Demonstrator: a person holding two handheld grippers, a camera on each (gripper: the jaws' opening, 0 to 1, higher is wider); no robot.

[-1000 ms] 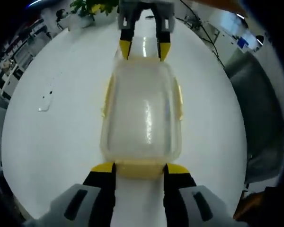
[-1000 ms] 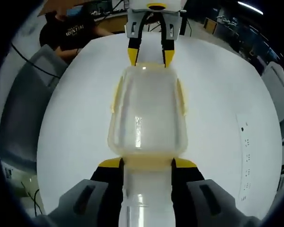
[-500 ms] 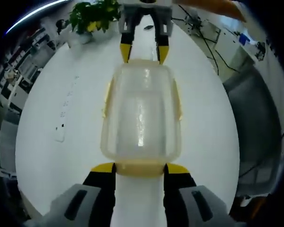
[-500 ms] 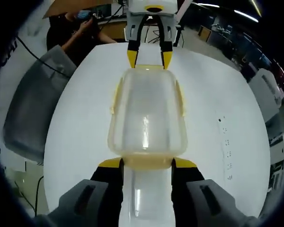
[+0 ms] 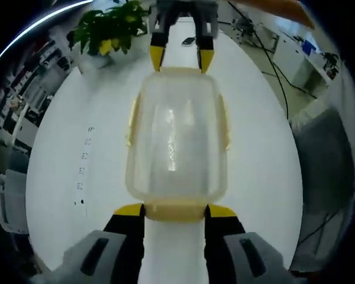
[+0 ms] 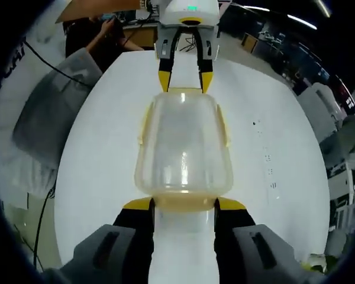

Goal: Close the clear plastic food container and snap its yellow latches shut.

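A clear plastic food container [image 5: 176, 142] with its lid on hangs lengthwise between my two grippers over the round white table [image 5: 71, 118]. My left gripper [image 5: 174, 212] is shut on the yellow latch at the near end in the left gripper view, while the right gripper [image 5: 181, 59] grips the far end. In the right gripper view the same container [image 6: 183, 148] runs from my right gripper [image 6: 183, 205], shut on its near yellow latch, to the left gripper [image 6: 183, 80] at the far end. Yellow side latches [image 5: 132, 121] lie along the long sides.
A potted plant [image 5: 109, 26] stands at the table's far edge. A row of sockets [image 5: 83, 171] is set into the tabletop [image 6: 100, 154]. A grey chair [image 6: 53, 118] and a person in a dark shirt [image 6: 100, 29] are beside the table.
The container keeps its place between both grippers in both views, while the table and room behind it have shifted and turned: both hands have moved together with the container.
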